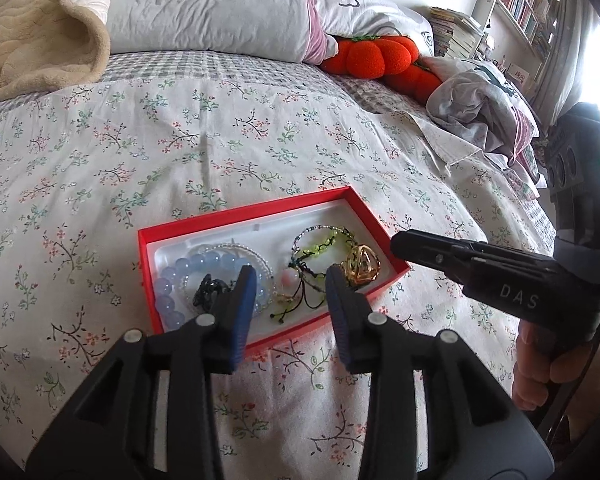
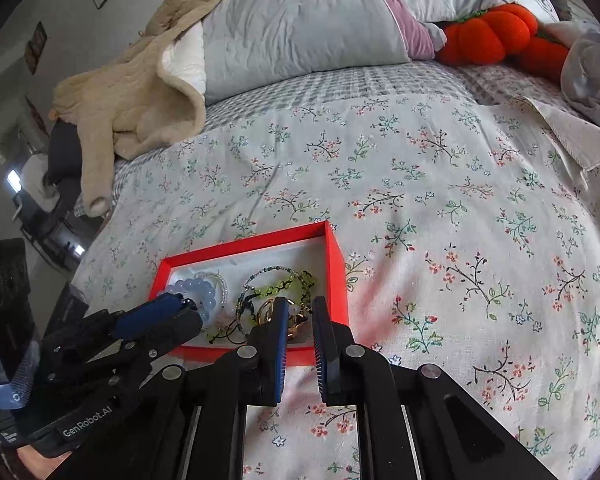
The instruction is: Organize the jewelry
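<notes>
Here, "DAS" and "GenRobot.AI" are showing on the grippers; left gripper [image 1: 290,280] standing apart, right gripper [image 2: 300,312] nearly together, both empty, over one box [image 1: 256,216].

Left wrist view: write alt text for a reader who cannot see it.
A red box lies on a floral bedspread, holding a blue bead bracelet, a green bracelet and a gold piece. The left gripper hangs over the box, jaws apart and empty; the right gripper comes in from the right.
</notes>
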